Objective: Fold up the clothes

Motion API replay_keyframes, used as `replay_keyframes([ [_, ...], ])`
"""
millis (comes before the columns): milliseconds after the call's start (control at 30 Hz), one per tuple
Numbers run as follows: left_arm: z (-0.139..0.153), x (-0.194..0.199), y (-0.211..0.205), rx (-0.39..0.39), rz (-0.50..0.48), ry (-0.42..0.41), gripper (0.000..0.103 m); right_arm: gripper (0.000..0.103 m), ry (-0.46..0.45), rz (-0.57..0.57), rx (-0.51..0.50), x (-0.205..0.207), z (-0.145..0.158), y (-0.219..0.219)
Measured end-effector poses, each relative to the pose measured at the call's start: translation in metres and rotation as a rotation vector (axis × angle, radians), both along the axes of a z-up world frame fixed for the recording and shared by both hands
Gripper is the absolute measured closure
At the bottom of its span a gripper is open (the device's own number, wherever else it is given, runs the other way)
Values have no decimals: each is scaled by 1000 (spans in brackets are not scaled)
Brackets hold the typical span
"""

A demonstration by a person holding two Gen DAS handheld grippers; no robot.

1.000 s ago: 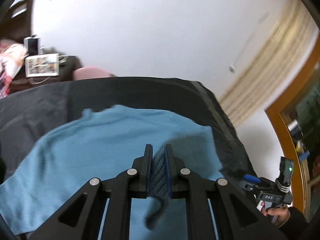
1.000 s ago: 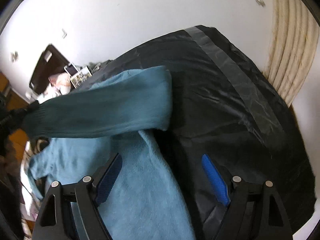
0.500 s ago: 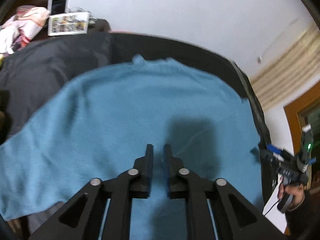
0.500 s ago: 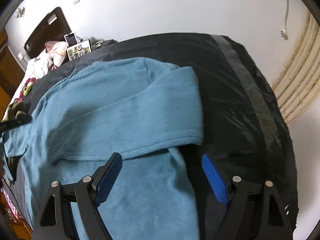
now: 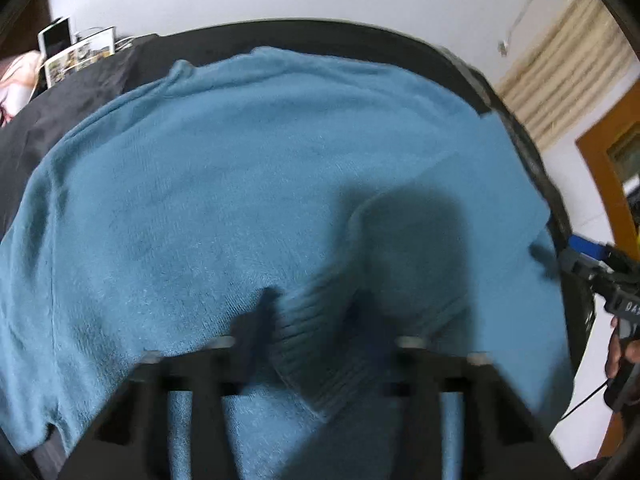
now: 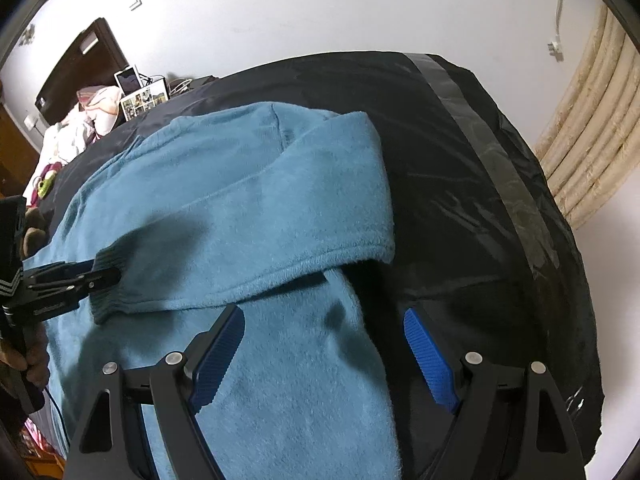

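Right wrist view is showing a blue sweater (image 6: 248, 216) lying on a black sheet (image 6: 472, 184), its sleeve (image 6: 224, 248) folded across. Left gripper (image 6: 105, 276) is pinching the sleeve's cuff (image 6: 112, 296); right gripper (image 6: 324, 360) is hovering spread over the sweater's edge.

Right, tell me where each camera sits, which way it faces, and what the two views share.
Left wrist: on the left gripper, looking along its blurred fingers at the ribbed cuff of the blue sweater; the right gripper and hand show at right.
Right wrist: on the right gripper, open, looking over the folded sleeve and black cover; the left gripper shows at left.
Shared: sweater, cuff, cover, framed photos.
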State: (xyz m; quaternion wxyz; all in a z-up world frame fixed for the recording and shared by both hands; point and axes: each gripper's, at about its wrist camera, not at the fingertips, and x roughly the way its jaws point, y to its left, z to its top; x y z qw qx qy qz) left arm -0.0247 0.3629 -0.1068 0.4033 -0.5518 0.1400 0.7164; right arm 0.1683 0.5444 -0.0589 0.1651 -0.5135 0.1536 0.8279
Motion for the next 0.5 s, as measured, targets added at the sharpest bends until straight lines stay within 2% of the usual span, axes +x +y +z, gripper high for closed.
replay_keyframes([
  [33, 0, -1, 1, 5, -4, -18, 81, 19, -1, 1, 4, 0, -1, -1],
  [100, 4, -5, 1, 35, 9, -61, 86, 19, -4, 7, 21, 0, -2, -4],
  [200, 28, -14, -4, 103, 38, -44, 87, 19, -19, 18, 61, -1, -2, -7],
  [367, 91, -43, -25, 259, 129, 12, 87, 19, -45, 24, 138, -4, -3, -5],
  [500, 127, -66, -48, 329, 200, 60, 87, 19, -61, 20, 184, -11, -5, -2],
])
